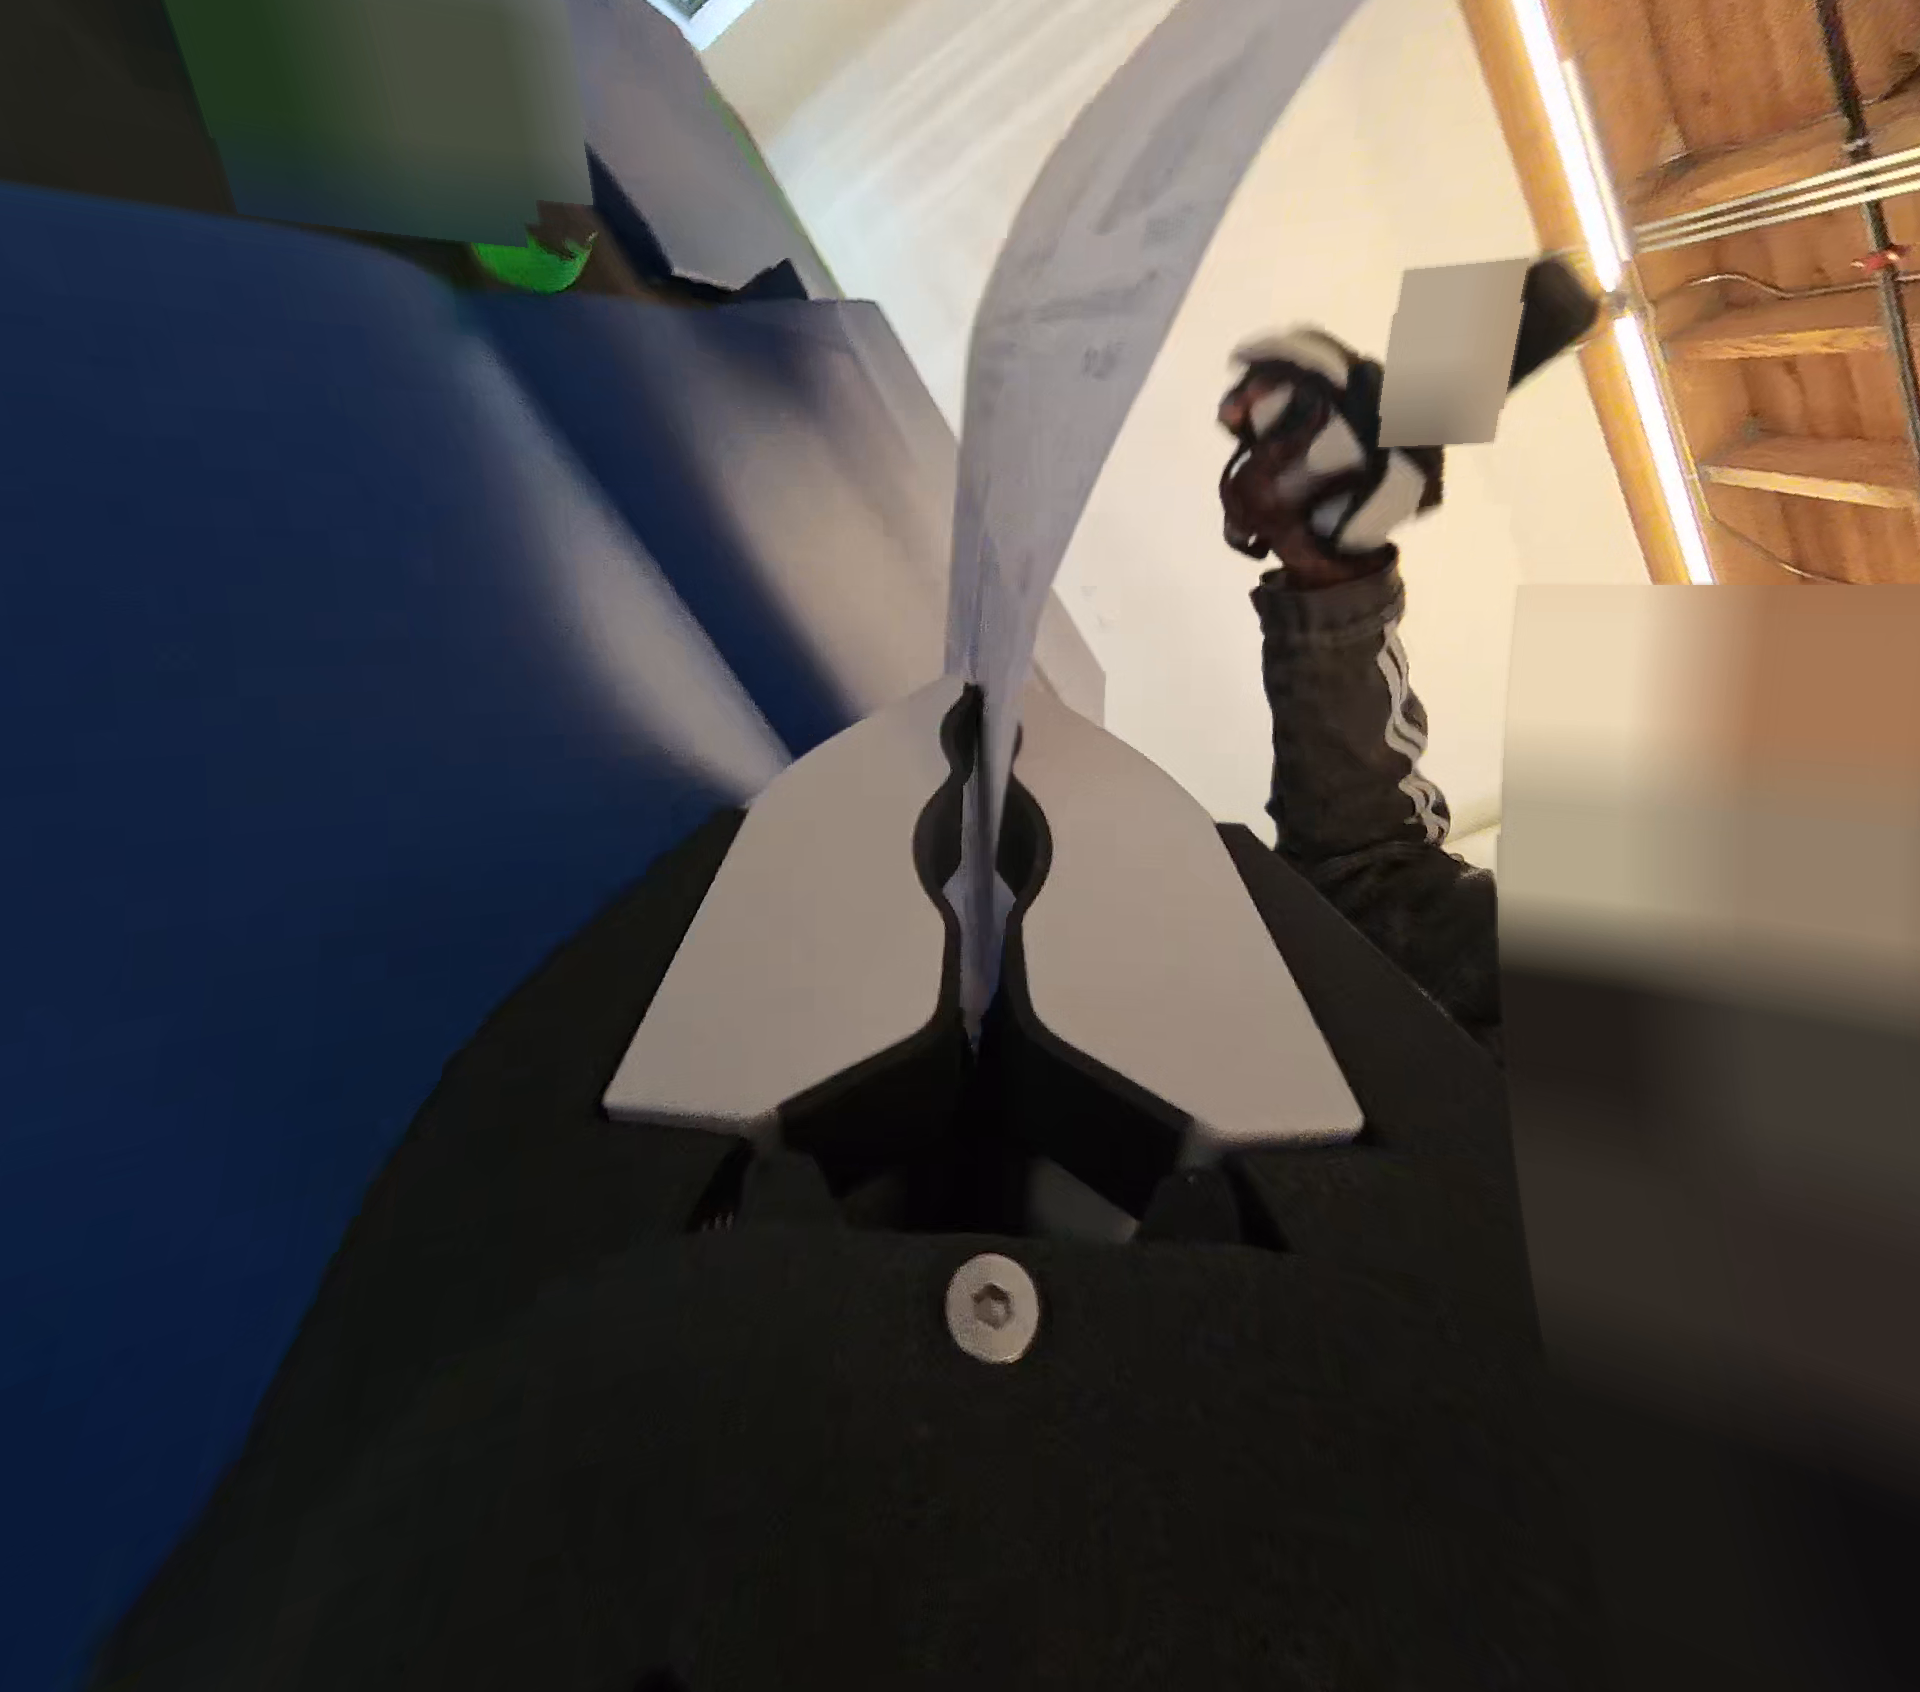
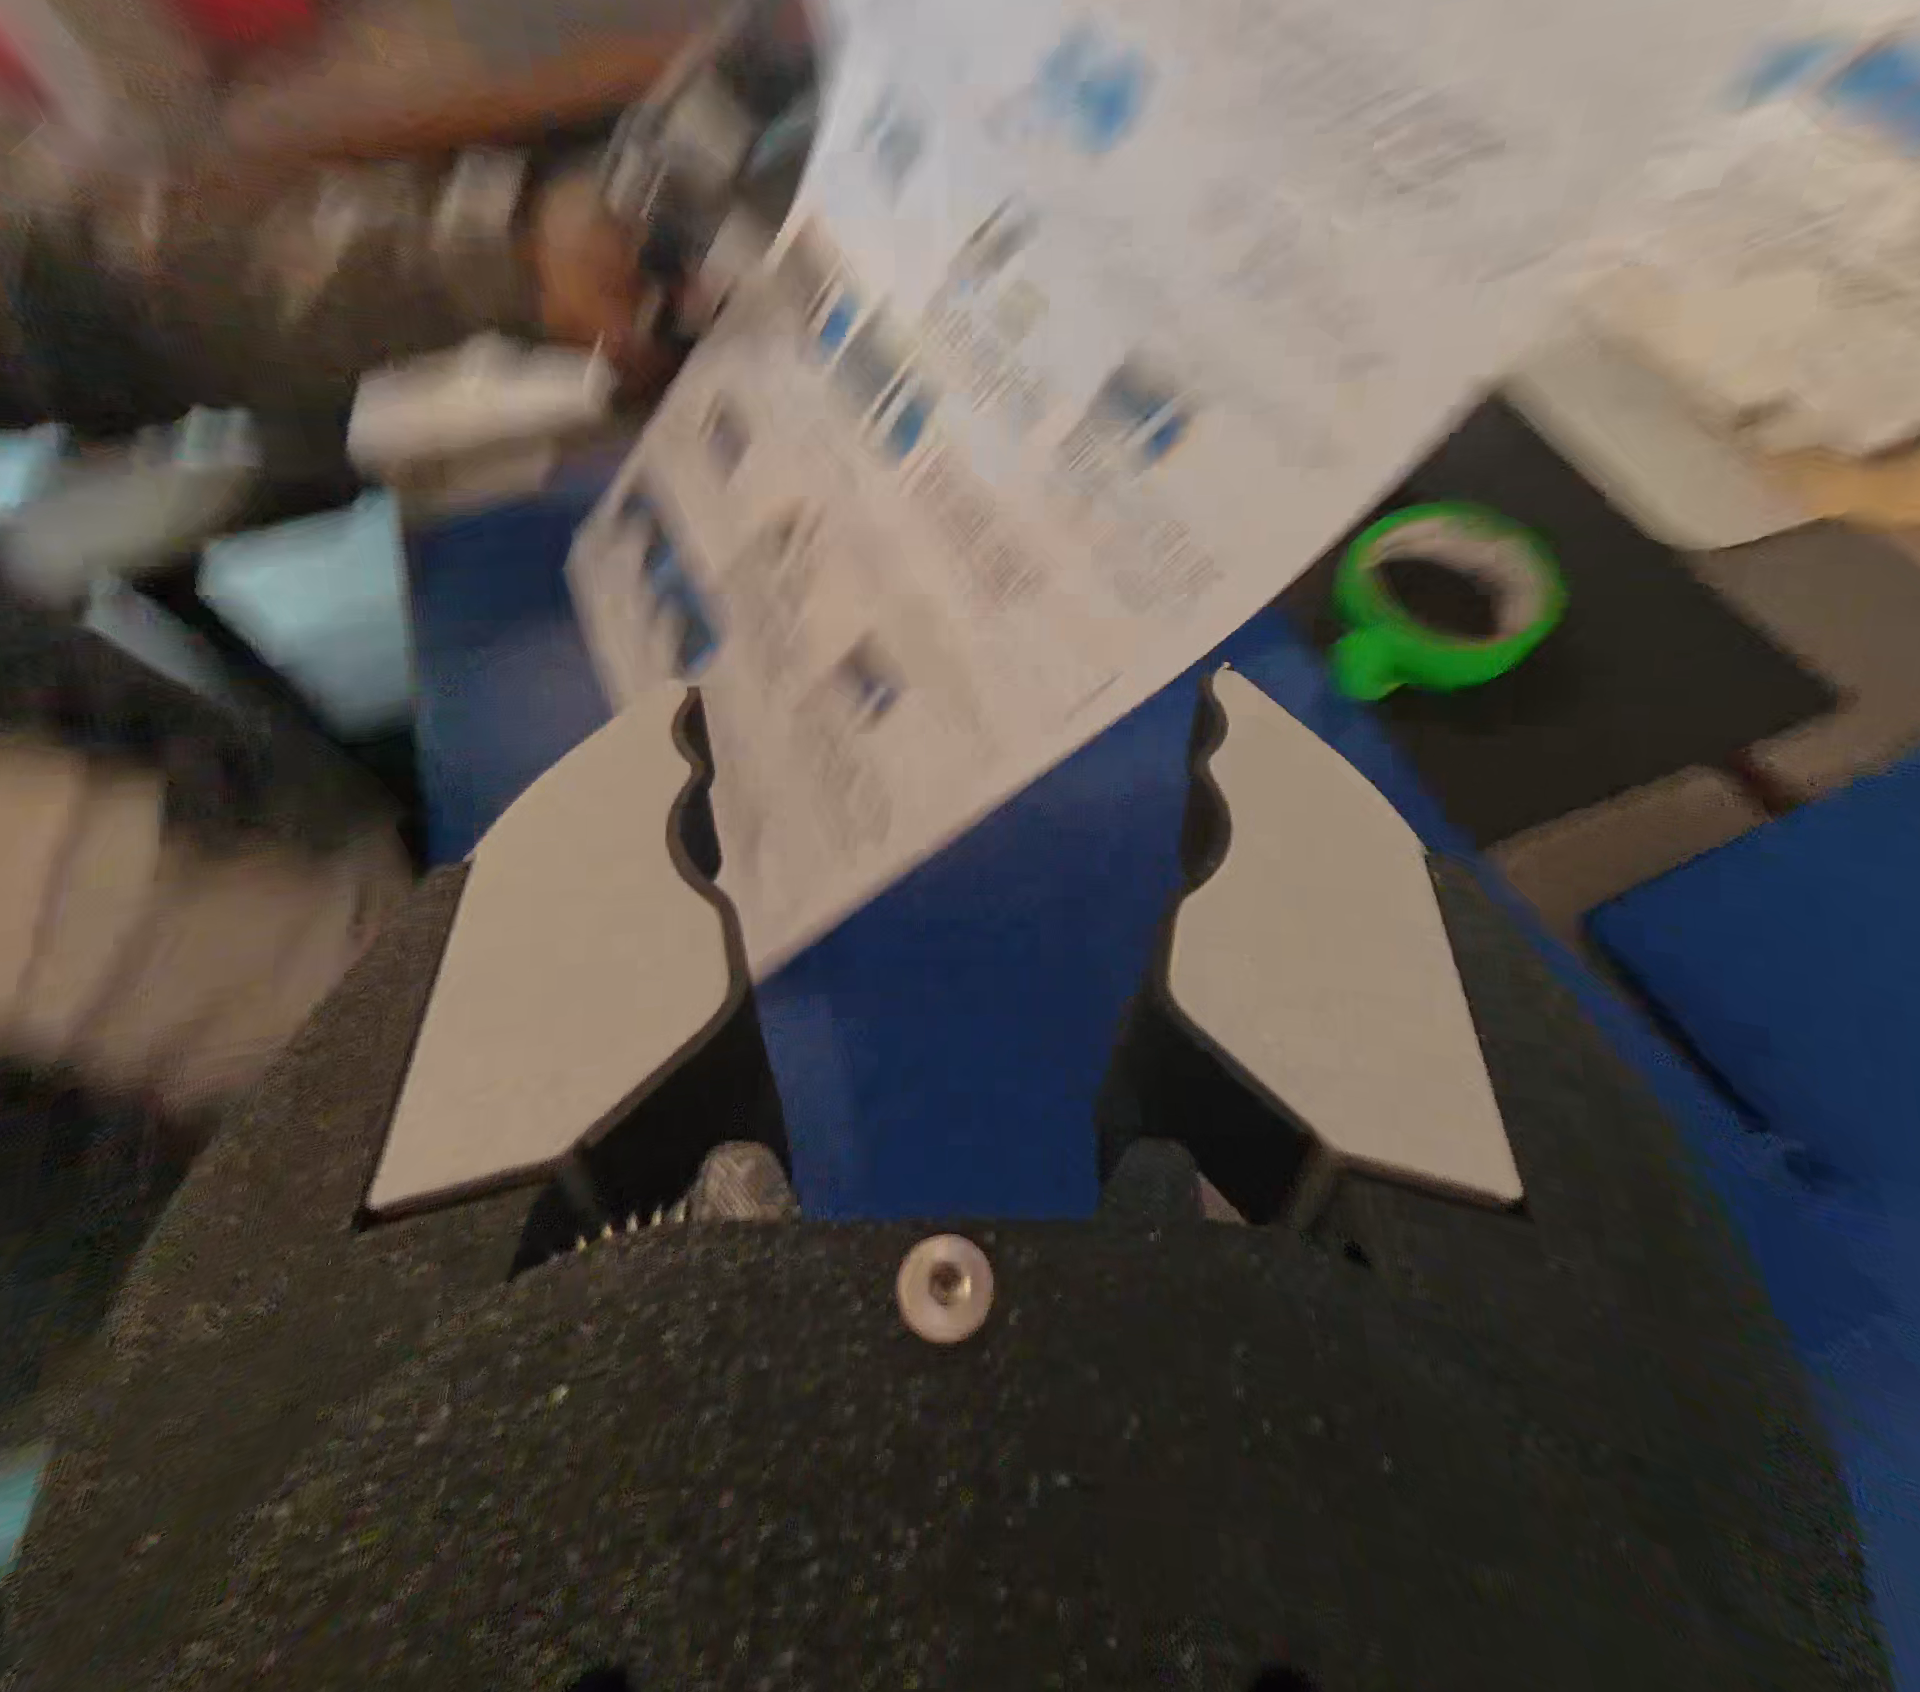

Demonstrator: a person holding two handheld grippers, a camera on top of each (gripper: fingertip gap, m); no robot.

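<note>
While my left hand-held gripper (image 1: 987, 707) points upward, I see its grey fingers pressed together on a thin white printed paper sheet (image 1: 1091, 271), which curves up and away beyond the tips. Off to its right, a gloved hand (image 1: 1314, 447) on a dark striped sleeve (image 1: 1361, 738) is raised. My right hand-held gripper (image 2: 951, 686) has its fingers spread apart, gripping nothing; the same sheet (image 2: 1091, 312) hangs just ahead, its lower corner reaching between them. Below lies a blue padded mat (image 2: 935, 1071). Ahead to the right, a bright green tape roll (image 2: 1361, 572) rests on a black mat (image 2: 1621, 666).
</note>
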